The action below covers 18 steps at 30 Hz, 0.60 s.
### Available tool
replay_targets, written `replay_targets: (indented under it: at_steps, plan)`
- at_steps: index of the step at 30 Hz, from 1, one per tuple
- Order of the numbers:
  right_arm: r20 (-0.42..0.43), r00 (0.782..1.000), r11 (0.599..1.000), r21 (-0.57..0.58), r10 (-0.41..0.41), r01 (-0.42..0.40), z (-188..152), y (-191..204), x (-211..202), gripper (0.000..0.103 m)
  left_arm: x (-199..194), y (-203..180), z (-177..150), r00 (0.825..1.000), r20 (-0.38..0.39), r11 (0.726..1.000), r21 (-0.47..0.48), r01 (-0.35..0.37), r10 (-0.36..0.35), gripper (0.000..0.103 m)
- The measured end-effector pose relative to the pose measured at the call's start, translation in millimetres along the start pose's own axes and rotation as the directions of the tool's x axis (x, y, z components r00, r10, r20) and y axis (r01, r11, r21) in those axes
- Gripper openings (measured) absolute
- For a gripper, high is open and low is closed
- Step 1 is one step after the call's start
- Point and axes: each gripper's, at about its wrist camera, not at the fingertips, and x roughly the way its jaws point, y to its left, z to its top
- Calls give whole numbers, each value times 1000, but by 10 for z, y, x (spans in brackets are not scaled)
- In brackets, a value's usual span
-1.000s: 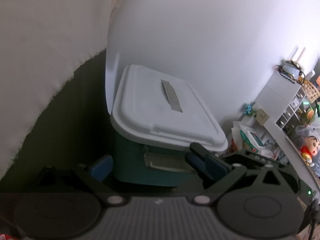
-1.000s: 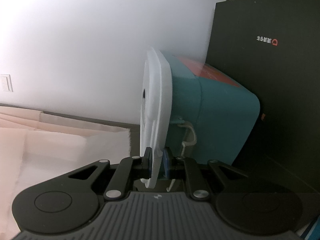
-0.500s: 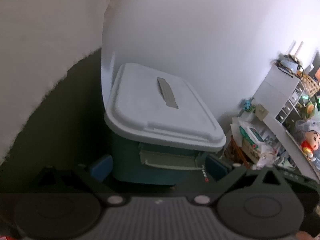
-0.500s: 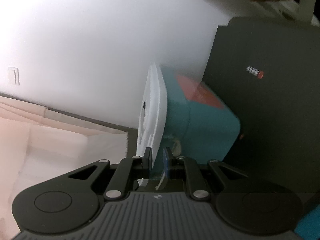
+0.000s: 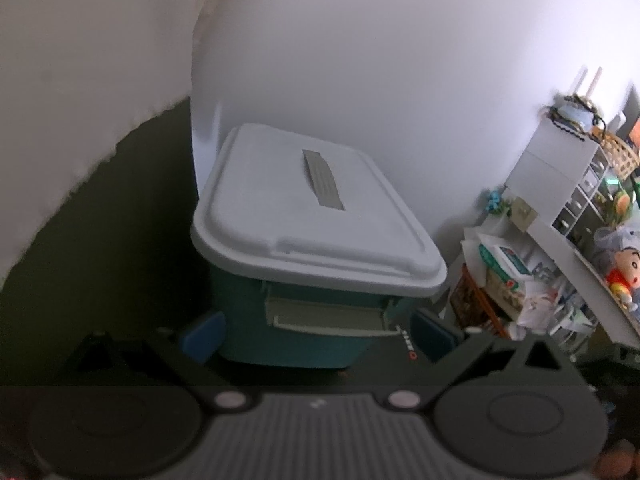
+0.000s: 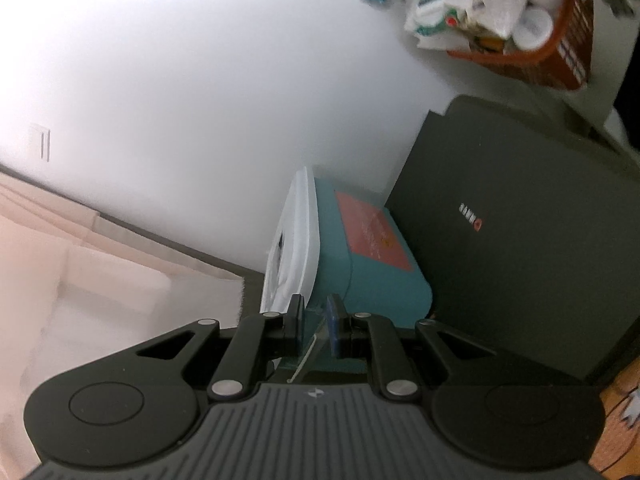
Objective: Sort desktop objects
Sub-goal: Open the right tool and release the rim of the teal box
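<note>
A teal storage box (image 5: 296, 320) with a white lid (image 5: 312, 204) stands on a black desk mat (image 5: 120, 240) against the white wall. My left gripper (image 5: 316, 334) is open, its blue pads either side of the box's near end and grey handle (image 5: 328, 316). In the right wrist view the box (image 6: 372, 264) appears rotated, with its lid (image 6: 294, 248) on the left. My right gripper (image 6: 318, 322) is partly open and empty, just off the lid's edge, with the box's side latch between its fingers.
A black mat (image 6: 512, 240) with a small red logo lies under the box. An orange basket (image 6: 528, 28) of packets and tissues stands beyond it. White shelves (image 5: 560, 176) and a cartoon doll (image 5: 624, 276) are at the right. A pale cloth (image 6: 80, 280) lies left.
My right gripper has let go of the lid edge, opened slightly and drawn back from the box. My left gripper stays open around the box end; the view shifted slightly.
</note>
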Motion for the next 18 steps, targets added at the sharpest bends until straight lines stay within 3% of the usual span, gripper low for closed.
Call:
replay_targets:
  at_steps: [7,12,18]
  plan:
    - [5,1000,1000,-31,1,0,92,43,-9,16,190,25,-134,1000,6,1000,10,-2,2,101]
    - [-14,1000,999,-38,7,-7,40,64,159,24,238,50,-151,1000,1,1000,9,-11,11,101]
    - [-47,998,999,-30,35,-36,-26,109,444,24,312,106,-173,1000,-15,1000,5,-20,20,101]
